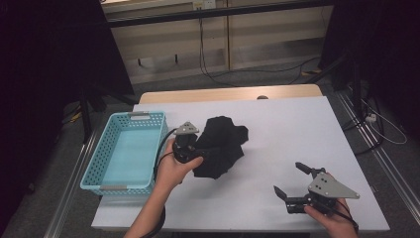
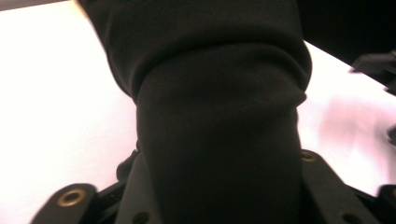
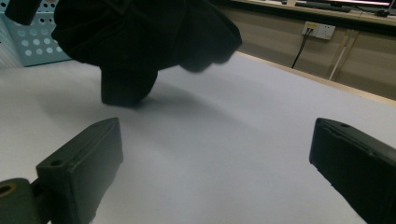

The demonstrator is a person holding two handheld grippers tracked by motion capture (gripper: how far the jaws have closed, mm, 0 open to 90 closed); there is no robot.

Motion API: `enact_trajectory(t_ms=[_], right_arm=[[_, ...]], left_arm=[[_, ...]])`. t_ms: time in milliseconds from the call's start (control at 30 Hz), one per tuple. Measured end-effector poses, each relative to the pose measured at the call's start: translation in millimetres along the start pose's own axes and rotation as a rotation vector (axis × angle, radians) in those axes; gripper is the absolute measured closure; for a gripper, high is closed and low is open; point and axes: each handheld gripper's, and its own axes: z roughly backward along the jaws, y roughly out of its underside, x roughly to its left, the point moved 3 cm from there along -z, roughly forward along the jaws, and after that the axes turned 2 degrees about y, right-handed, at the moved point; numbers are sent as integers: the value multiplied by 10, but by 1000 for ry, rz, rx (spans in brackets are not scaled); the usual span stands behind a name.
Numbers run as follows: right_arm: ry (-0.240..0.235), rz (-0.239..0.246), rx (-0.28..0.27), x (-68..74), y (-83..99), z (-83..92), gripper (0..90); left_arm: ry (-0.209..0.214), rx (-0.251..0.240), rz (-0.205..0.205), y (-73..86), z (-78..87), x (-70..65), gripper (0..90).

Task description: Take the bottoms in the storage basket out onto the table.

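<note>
light blue perforated basket at table's left edge, white table with wooden far edge, cables on floor beyond, wall socket

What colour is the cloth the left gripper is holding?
Plain black, no pattern. The cloth shows best in the high view, against the white table.

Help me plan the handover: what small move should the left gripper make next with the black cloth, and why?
Probably carry the black cloth sideways toward the blue basket. The left gripper has cloth bunched between its jaws, most of it lifted off the table, and the right gripper rests open, apart from it.
</note>
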Motion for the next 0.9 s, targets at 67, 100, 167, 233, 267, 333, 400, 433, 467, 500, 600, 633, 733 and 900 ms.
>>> enact_trajectory(t_ms=[67, 100, 167, 233, 267, 333, 400, 433, 467, 500, 600, 633, 733, 900], right_arm=[[0, 1, 2, 2, 2, -5, 20], [0, 2, 2, 3, 2, -6, 20], [1, -1, 2, 3, 3, -2, 20], [3, -4, 4, -2, 8, 0, 19], [5, -6, 6, -8, 13, -2, 19], [8, -10, 8, -16, 19, -3, 19], [9, -11, 9, -15, 19, -6, 19], [9, -10, 9, -14, 19, -8, 19], [10, -10, 10, -12, 19, -11, 19], [9, -10, 10, -12, 19, -15, 19], [10, -8, 14, -14, 26, -23, 19], [11, -7, 15, -18, 28, -24, 19], [12, -9, 13, -26, 24, -16, 19], [7, -6, 11, -13, 14, -15, 19]], left_arm=[[-50, -13, -26, 50, -55, 42, 443], [-71, -26, -22, 69, -63, 69, 349], [-112, -36, -21, 96, -53, 112, 254], [-163, -36, -66, 105, -26, 137, 188], [-173, -42, -69, 111, -10, 140, 161], [-159, -39, -70, 125, 8, 129, 145], [-150, -16, -83, 145, 6, 104, 137], [-136, -14, -84, 153, 3, 82, 129], [-122, -12, -84, 160, -4, 59, 128], [-117, -5, -91, 165, -15, 38, 127], [-102, 2, -115, 164, -55, -17, 122], [-92, 6, -111, 165, -61, -26, 117], [-76, 13, -117, 173, -84, -67, 109], [-57, 21, -130, 205, -119, -121, 102]])
